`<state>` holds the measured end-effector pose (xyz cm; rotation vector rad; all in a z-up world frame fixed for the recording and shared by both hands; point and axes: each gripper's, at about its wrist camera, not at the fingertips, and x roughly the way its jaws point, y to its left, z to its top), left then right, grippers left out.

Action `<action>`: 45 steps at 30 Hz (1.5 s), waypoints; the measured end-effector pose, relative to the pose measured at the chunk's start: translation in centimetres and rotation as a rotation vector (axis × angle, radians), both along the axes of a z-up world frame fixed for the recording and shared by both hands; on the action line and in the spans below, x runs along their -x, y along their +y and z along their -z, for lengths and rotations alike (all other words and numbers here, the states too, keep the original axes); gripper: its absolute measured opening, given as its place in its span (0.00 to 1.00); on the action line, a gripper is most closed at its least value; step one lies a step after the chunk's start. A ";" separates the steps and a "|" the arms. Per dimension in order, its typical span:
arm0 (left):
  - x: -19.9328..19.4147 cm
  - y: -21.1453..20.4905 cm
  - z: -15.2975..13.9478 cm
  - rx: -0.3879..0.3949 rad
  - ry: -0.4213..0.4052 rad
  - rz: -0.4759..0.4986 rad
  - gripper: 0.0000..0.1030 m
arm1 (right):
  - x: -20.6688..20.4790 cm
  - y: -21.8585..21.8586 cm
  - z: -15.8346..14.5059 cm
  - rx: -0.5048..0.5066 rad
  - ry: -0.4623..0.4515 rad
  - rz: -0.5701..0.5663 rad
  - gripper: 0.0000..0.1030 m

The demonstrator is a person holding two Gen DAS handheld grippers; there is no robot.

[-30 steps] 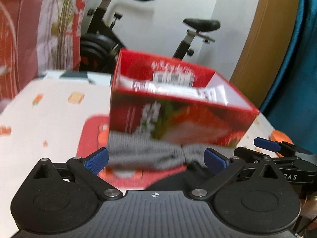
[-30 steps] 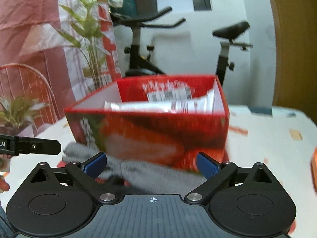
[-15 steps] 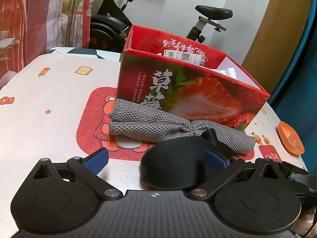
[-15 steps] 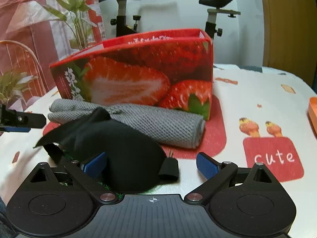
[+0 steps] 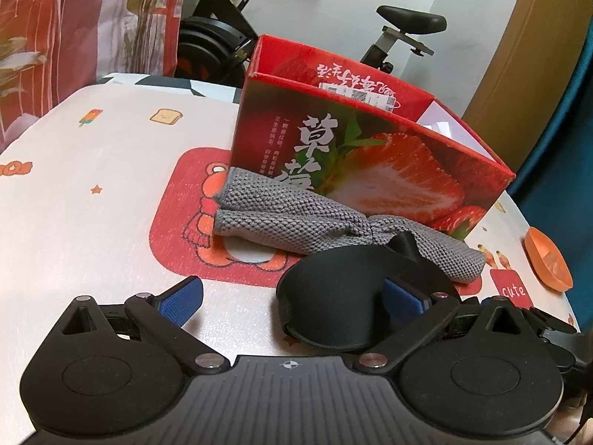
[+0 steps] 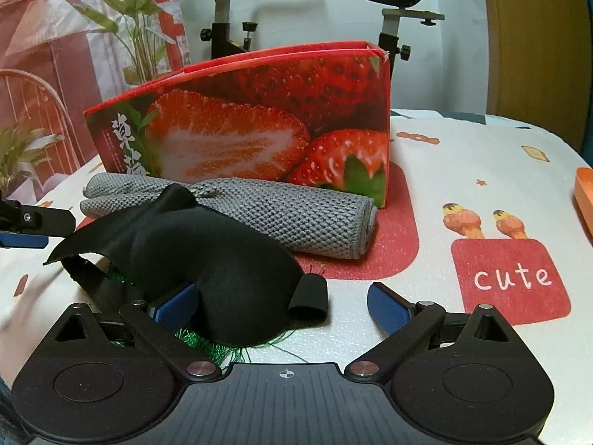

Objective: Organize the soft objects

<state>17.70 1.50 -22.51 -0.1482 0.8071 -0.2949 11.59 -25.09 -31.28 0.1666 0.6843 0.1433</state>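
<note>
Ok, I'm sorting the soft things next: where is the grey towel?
The grey towel lies rolled on the table in both views, against the front of the strawberry box, just behind the black eye mask.

Left gripper (image 5: 291,298) low over the table (image 5: 92,200), jaws spread wide, nothing between the blue pads. Black eye mask (image 5: 333,296) lies on the table against the right-hand pad (image 5: 402,300). Just behind it, a rolled grey cloth (image 5: 296,222) rests along the base of the strawberry box (image 5: 370,163), touching it. Box open-topped, standing on a red bear print. Orange dish (image 5: 546,263) near the table's right edge. Exercise bike (image 5: 400,29) beyond the far edge.
</note>
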 end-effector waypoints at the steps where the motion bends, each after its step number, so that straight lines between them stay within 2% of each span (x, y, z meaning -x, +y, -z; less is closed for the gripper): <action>1: 0.0 0.0 0.1 0.000 0.003 -0.002 1.00 | 0.0 0.0 0.0 0.003 -0.001 0.000 0.94; 21: -0.1 0.3 1.1 0.016 0.048 -0.011 1.00 | 0.1 0.2 0.1 0.010 -0.006 0.001 0.94; 29: 1.1 1.0 1.0 0.115 0.044 0.019 1.00 | 0.1 0.2 0.2 0.009 -0.006 0.001 0.94; 35: 2.2 0.4 1.2 0.073 0.036 0.069 0.98 | 0.2 0.1 0.1 0.003 -0.007 0.002 0.93; 38: 2.4 0.1 1.3 0.056 0.024 0.094 0.92 | 0.2 0.0 0.0 0.000 -0.008 0.003 0.93; 42: 2.7 -0.9 1.5 -0.006 0.004 0.132 0.85 | 0.3 0.0 0.0 -0.001 -0.009 0.003 0.93; 45: 2.8 -1.3 1.7 -0.059 -0.037 0.120 0.81 | 0.3 0.0 0.0 0.000 -0.010 0.004 0.93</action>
